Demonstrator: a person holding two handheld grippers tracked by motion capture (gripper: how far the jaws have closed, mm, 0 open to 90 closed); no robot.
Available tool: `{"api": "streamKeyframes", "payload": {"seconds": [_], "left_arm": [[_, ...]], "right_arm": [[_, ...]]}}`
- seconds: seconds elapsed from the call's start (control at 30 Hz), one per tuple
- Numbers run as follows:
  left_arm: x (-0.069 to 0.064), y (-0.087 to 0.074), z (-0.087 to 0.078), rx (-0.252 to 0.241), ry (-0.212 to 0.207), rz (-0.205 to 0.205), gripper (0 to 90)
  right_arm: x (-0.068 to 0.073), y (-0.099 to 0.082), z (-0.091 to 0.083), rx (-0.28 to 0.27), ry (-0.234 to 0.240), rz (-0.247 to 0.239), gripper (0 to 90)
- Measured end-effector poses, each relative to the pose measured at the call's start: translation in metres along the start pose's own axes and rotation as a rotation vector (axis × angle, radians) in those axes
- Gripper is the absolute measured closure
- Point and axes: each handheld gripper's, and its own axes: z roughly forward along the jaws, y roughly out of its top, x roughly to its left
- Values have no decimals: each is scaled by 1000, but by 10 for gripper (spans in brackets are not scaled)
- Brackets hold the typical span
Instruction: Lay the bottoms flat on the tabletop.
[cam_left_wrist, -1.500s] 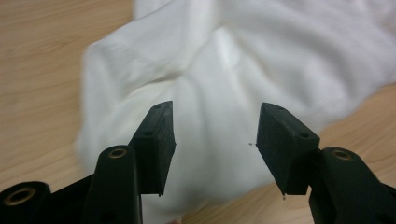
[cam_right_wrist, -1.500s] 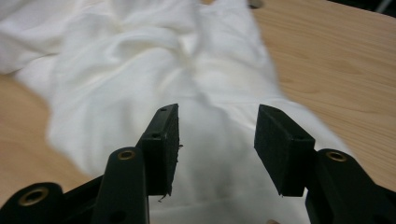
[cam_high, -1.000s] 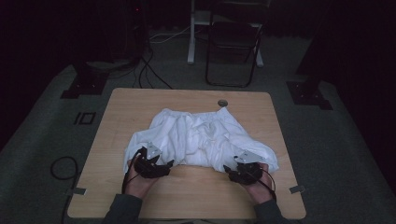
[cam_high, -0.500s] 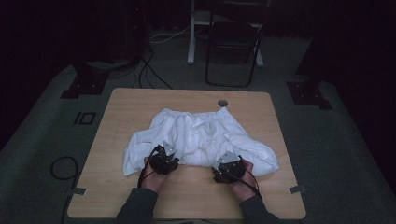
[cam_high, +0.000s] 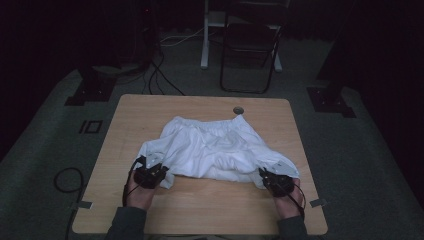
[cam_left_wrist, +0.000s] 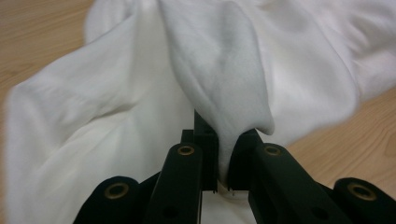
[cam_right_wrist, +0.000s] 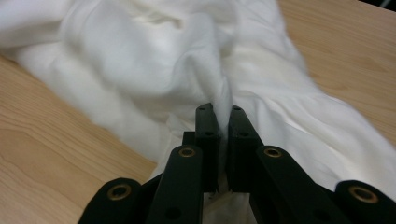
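Nearest the person, both hands sit at the near side of the table (cam_high: 200, 210), each with its tongs clamped on the white shorts (cam_high: 215, 150). The left gripper (cam_high: 150, 176) has just been closing, and its jaws now pinch a raised fold of the cloth at the near left corner; the left gripper view shows the fabric squeezed into the narrow gap between the black jaws (cam_left_wrist: 223, 154). The right gripper (cam_high: 274, 181) has likewise just been closing and grips a thin ridge of cloth at the near right corner, seen caught between its jaws (cam_right_wrist: 223, 140). Holding the two corners well apart looks meant to pull the garment wide and flat, or to lift it evenly. Beyond the grippers the shorts lie rumpled across the middle of the table, waistband toward the far edge. Farther off, a chair (cam_high: 250, 45) stands on the dark floor.
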Motion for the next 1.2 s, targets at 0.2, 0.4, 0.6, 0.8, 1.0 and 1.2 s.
{"api": "streamKeyframes", "payload": {"seconds": [0.2,0.4,0.6,0.8,1.0,1.2], "left_arm": [[16,-26,-29,-1,-24,-44,856],[13,-43,-50,12,-48,-38,855],[0,-52,-63,26,-71,-13,854],[-14,-61,-77,39,-93,6,848],[-10,-58,-81,17,-86,9,594],[-4,-38,-66,2,-60,12,487]], "right_arm": [[-16,-13,-26,-11,16,52,859],[-16,-24,-49,-14,33,43,859],[-8,-36,-72,-22,40,28,859],[-3,-50,-93,-23,69,18,859],[-2,-47,-97,-25,123,-11,600],[-7,-26,-92,-89,138,8,496]]}}
